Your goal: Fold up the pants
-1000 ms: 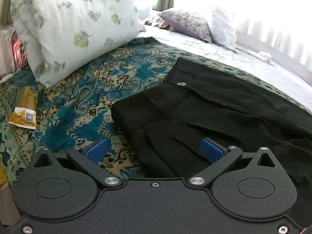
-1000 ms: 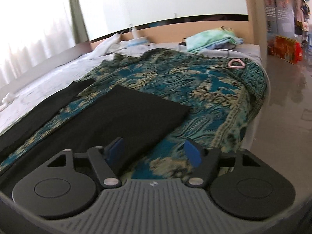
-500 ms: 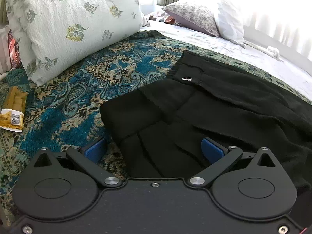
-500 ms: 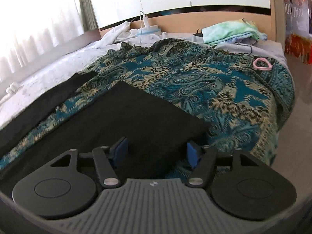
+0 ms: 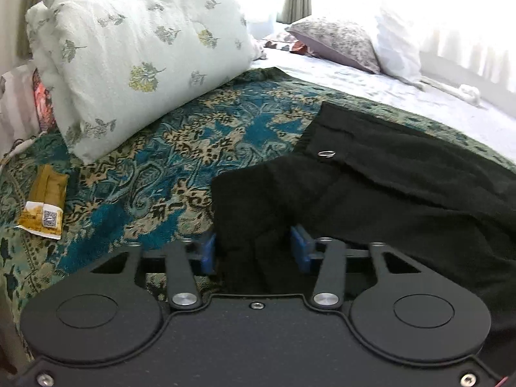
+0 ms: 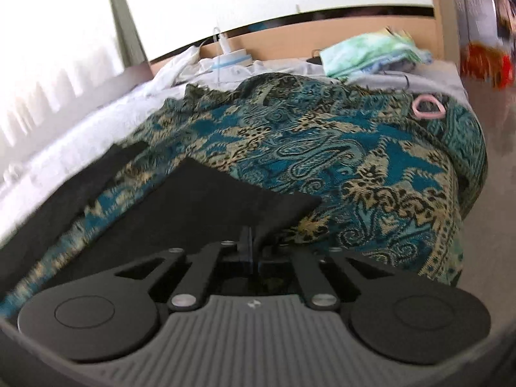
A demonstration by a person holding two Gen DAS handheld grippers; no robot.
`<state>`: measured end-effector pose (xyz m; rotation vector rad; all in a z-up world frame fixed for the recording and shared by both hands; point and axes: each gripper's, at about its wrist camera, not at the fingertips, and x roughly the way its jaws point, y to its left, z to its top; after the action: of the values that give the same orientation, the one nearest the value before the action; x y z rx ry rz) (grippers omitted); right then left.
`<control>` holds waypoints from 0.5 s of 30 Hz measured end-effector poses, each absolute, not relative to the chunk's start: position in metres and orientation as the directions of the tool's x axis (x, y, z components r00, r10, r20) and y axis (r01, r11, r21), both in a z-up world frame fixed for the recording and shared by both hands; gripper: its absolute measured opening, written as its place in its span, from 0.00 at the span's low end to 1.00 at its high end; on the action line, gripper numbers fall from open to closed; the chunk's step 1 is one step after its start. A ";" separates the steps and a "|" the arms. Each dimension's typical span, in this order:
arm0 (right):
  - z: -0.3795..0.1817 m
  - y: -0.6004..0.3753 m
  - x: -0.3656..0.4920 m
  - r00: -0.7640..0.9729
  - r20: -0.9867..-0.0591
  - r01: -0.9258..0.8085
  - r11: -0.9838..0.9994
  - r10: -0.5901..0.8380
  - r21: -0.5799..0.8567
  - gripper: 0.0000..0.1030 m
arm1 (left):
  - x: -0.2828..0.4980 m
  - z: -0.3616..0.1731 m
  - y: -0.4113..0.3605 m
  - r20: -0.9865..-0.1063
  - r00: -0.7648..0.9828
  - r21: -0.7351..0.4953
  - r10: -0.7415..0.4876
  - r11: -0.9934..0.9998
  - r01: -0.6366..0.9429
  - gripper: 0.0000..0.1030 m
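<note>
Black fabric pants point(image 5: 371, 200) are lying spread across a teal and tan paisley woven bedspread point(image 5: 180, 148), waistband end toward the left wrist camera, legs running off toward 3 o'clock. In the left wrist view the left gripper point(image 5: 256, 251) is sitting at 6 o'clock with its blue pads on either side of a raised bunch of the waist cloth. Its jaws have just been closing, and they are now standing partly apart with the fabric filling the gap and both pads pressing against it. A small silver metal ring point(image 5: 326, 153) is lying on the pants toward 1 o'clock of that gripper.

Only this view is showing a yellow-brown paper packet point(image 5: 43, 204) at 9 o'clock, carrying a white label with a square printed code; the writing on it is too small to read. A big pale green floral-print pillow point(image 5: 135, 58) is lying at 11 o'clock, and a grey patterned pillow point(image 5: 335, 43) at 1 o'clock.

The right wrist view is blurred. It is showing the far end of the pants point(image 6: 200, 206), a flat leg hem with its corner pointing toward 3 o'clock. The right gripper point(image 6: 253, 251) has just been closing and its jaws are now fully together, pinching the near edge of that leg. Only here are a pink ring-shaped band point(image 6: 427, 106) at 1 o'clock on the bedspread point(image 6: 371, 167) and a folded pile of green and white cloth point(image 6: 371, 51) beyond it appearing. A small pale logo mark is sitting on the gripper's ribbed grey body; its shape is not readable.
</note>
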<state>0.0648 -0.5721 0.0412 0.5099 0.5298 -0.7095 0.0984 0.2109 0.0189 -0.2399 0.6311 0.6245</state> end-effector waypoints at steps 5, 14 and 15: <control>0.048 -0.567 0.067 0.636 -0.600 0.709 0.675 -0.486 0.205 0.04 | 0.107 0.013 0.217 -0.648 0.636 -0.054 0.419 0.807 -0.588 0.69; 0.069 -0.561 0.073 0.599 -0.590 0.722 0.684 -0.542 0.106 0.04 | 0.108 0.031 0.193 -0.558 0.664 0.039 0.498 0.815 -0.578 0.22; 0.073 -0.560 0.072 0.596 -0.583 0.725 0.682 -0.553 0.094 0.04 | 0.107 0.037 0.189 -0.534 0.674 0.067 0.510 0.820 -0.568 0.22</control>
<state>0.0715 -0.5605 0.0729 0.3396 0.5513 -0.7585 0.1071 0.1886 0.0374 -0.1072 0.5674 0.6079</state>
